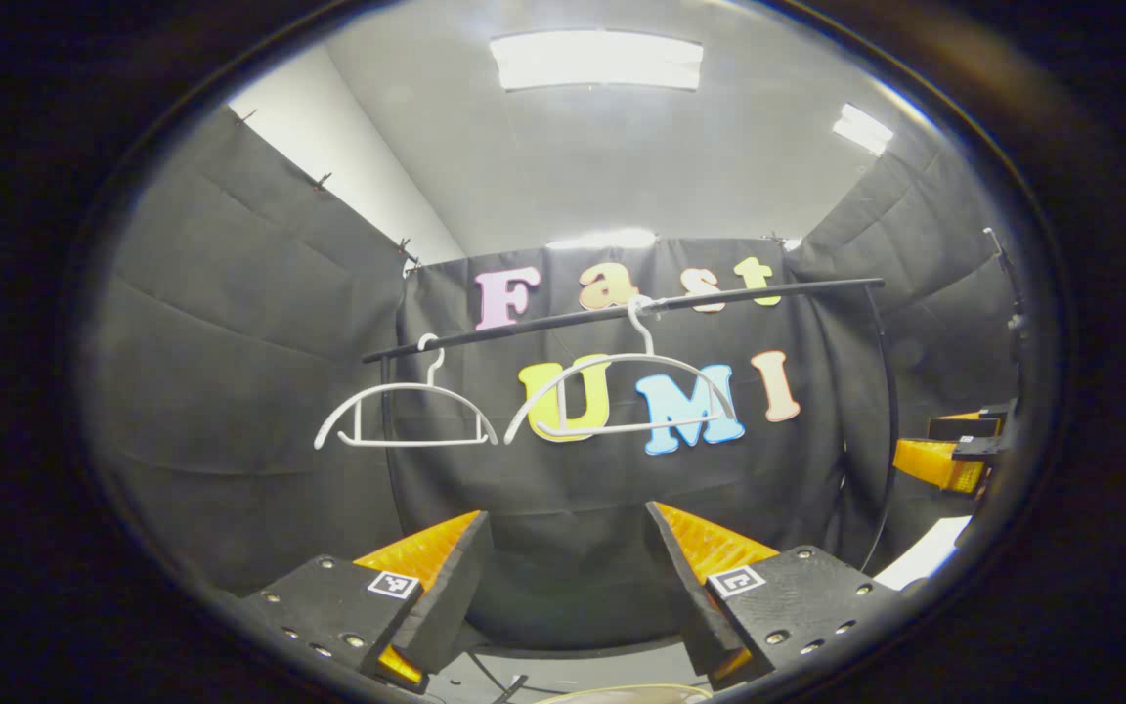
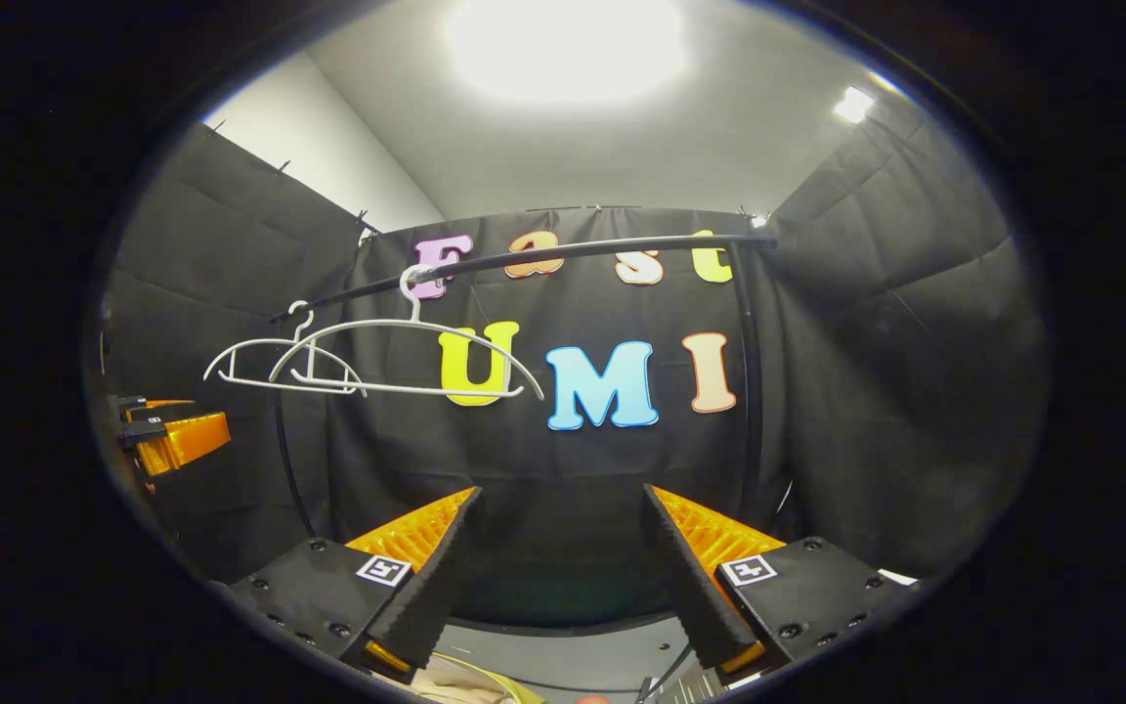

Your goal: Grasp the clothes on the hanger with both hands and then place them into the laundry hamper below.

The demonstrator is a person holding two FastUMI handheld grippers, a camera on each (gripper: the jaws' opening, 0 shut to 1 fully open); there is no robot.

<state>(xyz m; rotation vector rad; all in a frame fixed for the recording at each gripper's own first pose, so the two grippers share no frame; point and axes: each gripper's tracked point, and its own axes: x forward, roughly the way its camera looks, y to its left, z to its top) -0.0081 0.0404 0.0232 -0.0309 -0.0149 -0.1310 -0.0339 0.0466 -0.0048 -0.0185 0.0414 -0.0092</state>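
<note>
At the bottom of the left gripper view, the left gripper (image 1: 563,577) has its two fingers spread wide with nothing between them, and each finger block carries a small square black-and-white marker tag (image 1: 394,585) whose pattern cannot be read as writing. Beyond those fingers a dark rail (image 1: 622,313) runs across in front of the black cloth wall, and two bare white hangers hang from it: the left hanger (image 1: 407,416) and, just beside it, the right hanger (image 1: 622,396), neither with any garment on it. At the right edge of that view the other gripper (image 1: 954,450) shows farther off. Low in the right gripper view, the right gripper (image 2: 563,567) is likewise wide open and grips nothing, its blocks bearing the same kind of tag (image 2: 382,570). Past it the same rail (image 2: 543,259) carries both hangers, overlapping from this angle, the nearer one (image 2: 416,357) in front of the farther one (image 2: 270,367). Under the right gripper's left finger lies a pale, creamy patch (image 2: 455,684) that may be the clothes inside the yellowish rim (image 2: 509,684) of the hamper, though too little of it shows to be sure
</note>
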